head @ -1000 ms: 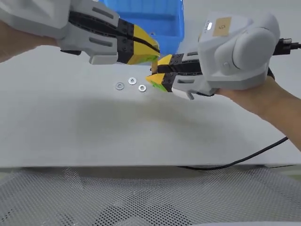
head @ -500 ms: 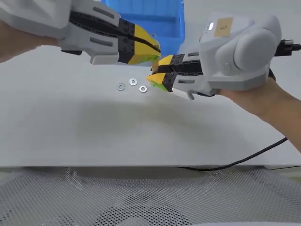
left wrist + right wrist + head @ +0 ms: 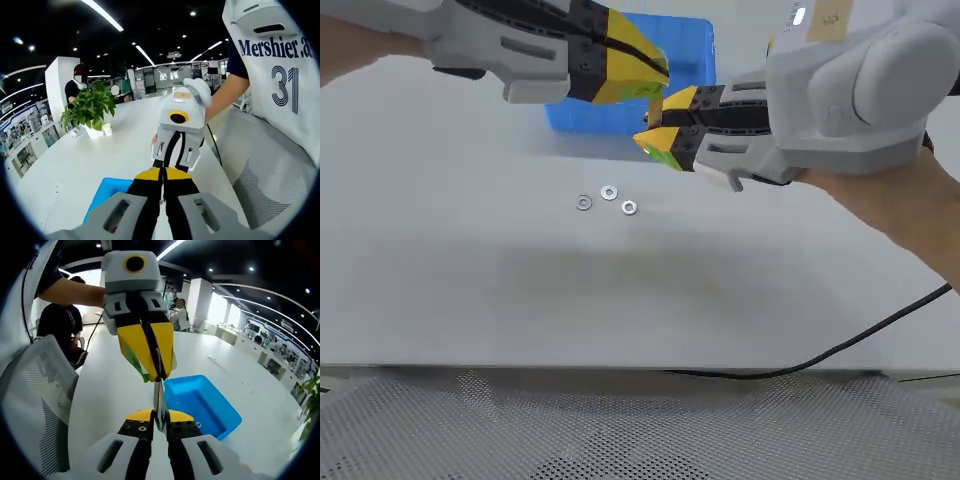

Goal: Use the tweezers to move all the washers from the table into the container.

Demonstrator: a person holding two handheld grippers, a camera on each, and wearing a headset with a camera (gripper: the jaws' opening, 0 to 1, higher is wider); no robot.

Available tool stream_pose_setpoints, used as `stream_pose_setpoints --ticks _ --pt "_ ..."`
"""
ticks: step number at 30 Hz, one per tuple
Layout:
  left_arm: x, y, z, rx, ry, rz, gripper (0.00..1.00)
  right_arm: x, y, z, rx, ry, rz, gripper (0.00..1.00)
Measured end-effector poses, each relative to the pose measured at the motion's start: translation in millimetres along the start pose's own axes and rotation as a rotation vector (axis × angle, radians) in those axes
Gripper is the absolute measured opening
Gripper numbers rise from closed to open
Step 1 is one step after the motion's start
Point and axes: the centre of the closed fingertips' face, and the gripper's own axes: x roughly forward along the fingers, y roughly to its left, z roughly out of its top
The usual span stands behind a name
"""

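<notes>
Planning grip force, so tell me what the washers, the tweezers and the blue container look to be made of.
The washers look like metal: silvery rings with bright glints. The tweezers seem steel, a thin shiny grey strip. The container is probably plastic: even, fairly matte blue with rounded moulded walls.

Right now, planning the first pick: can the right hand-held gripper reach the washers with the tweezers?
Probably yes: the washers lie open on the table, nothing between them and the right hand-held gripper. The left hand-held gripper also seems to pinch the tweezers, so it likely must release first.
</notes>
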Motion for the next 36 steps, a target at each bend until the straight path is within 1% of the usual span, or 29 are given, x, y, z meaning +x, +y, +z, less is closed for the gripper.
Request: stream_pose_setpoints --ticks 1,2,6,7,10,14,19,20,22,30,33,36 --pt "-0.9 2.0 1.3 0.006 0.0 0.003 0.03 0.3 -2.1 2.0 0.0 -0.002 -0.002 0.1" --pt "-2.2 5.5 3.0 0.011 0.0 0.008 0.03 2.3 -7.6 3.4 -0.007 -0.006 -0.007 0.1" --pt "-6.1 16.0 7.5 0.034 0.001 0.021 0.03 5.3 -18.7 11.1 -0.029 -0.013 -0.014 0.1" --pt "-6.5 17.2 8.0 0.035 0.001 0.022 0.03 5.5 -20.1 11.9 -0.03 -0.015 -0.015 0.1" --pt "-9.1 27.4 11.5 0.05 -0.004 0.038 0.03 7.3 -30.5 17.4 -0.042 -0.025 -0.028 0.1" --pt "-9.6 38.4 11.9 0.063 -0.003 0.049 0.03 11.5 -42.0 19.6 -0.046 -0.028 -0.036 0.1" --pt "-8.1 56.2 6.6 0.066 -0.001 0.059 0.03 19.0 -65.1 15.5 -0.046 -0.028 -0.051 0.1" --pt "-7.3 59.3 4.7 0.062 -0.002 0.062 0.03 19.2 -63.4 15.0 -0.041 -0.028 -0.051 0.1" --pt "-4.7 65.7 -0.6 0.054 0.001 0.066 0.03 23.3 -67.4 11.6 -0.033 -0.018 -0.055 0.1" --pt "1.8 75.3 -14.5 0.029 0.008 0.07 0.03 34.0 -74.9 0.4 -0.022 0.009 -0.059 0.1" --pt "4.3 77.4 -19.7 0.017 0.011 0.067 0.03 38.7 -76.0 -3.9 -0.015 0.018 -0.059 0.11" --pt "5.9 77.3 -22.9 0.007 0.015 0.065 0.03 39.1 -76.5 -8.3 -0.007 0.025 -0.06 0.11"
